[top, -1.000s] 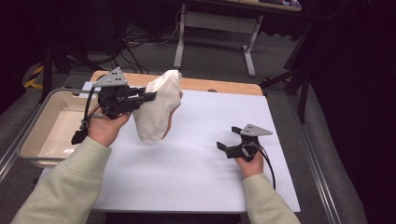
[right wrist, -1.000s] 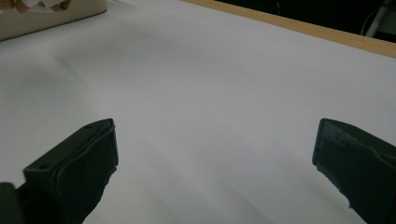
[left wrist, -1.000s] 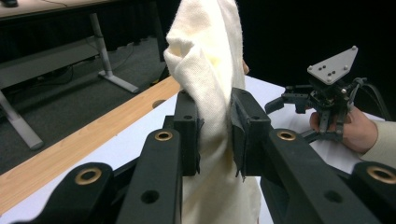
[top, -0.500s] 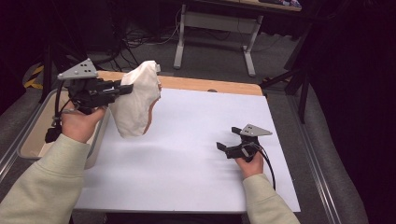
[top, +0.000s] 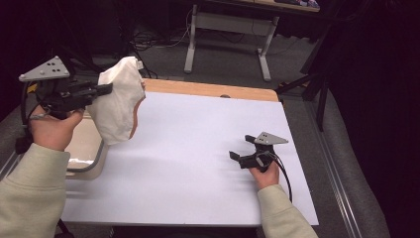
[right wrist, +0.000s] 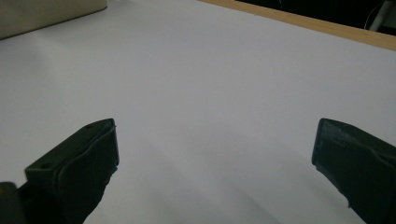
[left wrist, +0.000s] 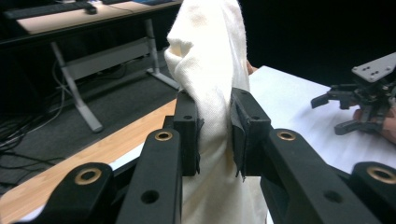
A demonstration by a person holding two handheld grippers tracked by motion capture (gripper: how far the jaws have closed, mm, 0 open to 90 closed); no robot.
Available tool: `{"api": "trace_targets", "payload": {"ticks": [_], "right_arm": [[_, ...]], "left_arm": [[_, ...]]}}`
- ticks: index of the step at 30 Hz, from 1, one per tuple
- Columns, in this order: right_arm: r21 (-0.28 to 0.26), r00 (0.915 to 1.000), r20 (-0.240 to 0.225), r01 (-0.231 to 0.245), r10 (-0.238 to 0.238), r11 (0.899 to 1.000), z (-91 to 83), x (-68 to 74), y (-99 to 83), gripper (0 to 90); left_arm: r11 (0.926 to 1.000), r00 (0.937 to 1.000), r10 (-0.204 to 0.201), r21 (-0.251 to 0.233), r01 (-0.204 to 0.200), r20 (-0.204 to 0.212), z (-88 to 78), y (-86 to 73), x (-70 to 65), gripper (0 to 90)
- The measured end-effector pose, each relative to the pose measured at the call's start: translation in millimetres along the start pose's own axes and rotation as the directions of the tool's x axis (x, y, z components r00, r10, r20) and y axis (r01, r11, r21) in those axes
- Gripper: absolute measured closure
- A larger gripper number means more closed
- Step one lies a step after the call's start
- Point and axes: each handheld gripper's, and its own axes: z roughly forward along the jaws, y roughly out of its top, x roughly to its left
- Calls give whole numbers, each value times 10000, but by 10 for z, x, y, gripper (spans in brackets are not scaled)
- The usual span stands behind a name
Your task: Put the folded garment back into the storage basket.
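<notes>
High view: the left gripper (top: 101, 90) is held level above the table's (top: 198, 148) far left corner, jaws pointing right and clamped on a white cloth (top: 119, 106) (bunched between the pads). Its long axis hangs straight down, clear of the table, beside a tray (top: 86, 148). The right gripper (top: 240, 148) rests low, jaws wide and empty.

A lab or workshop space is showing here: a white work table (top: 198, 163) with a wooden edge is standing on grey carpet, another desk's metal legs (top: 228, 29) are rising at top centre, and loose cables (top: 148, 37) are trailing across the upper-left floor.
</notes>
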Motion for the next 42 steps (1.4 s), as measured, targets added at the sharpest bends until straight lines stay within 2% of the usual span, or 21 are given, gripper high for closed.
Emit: {"api": "trace_targets", "payload": {"ticks": [11,19,24,32,42], "right_arm": [[34,10000,-52,30,-30,10000,13,8,-2,11],[37,10000,-90,0,0,10000,16,9,-3,11],[53,9999,-123,-2,3,10000,21,9,-4,11],[61,9999,-135,33,-32,10000,23,11,-4,11],[66,9999,-164,13,-12,10000,29,10,-6,10]], "left_arm": [[9999,9965,-101,-1,101,-834,-409,-103,192,747],[9987,9905,63,512,8,-1375,-610,-240,297,747],[9976,9876,130,699,-21,-1566,-719,-317,346,746],[9911,9892,87,1323,109,-1462,-805,-457,435,745],[9797,9967,-280,1959,426,-767,-717,-665,461,742]]}}
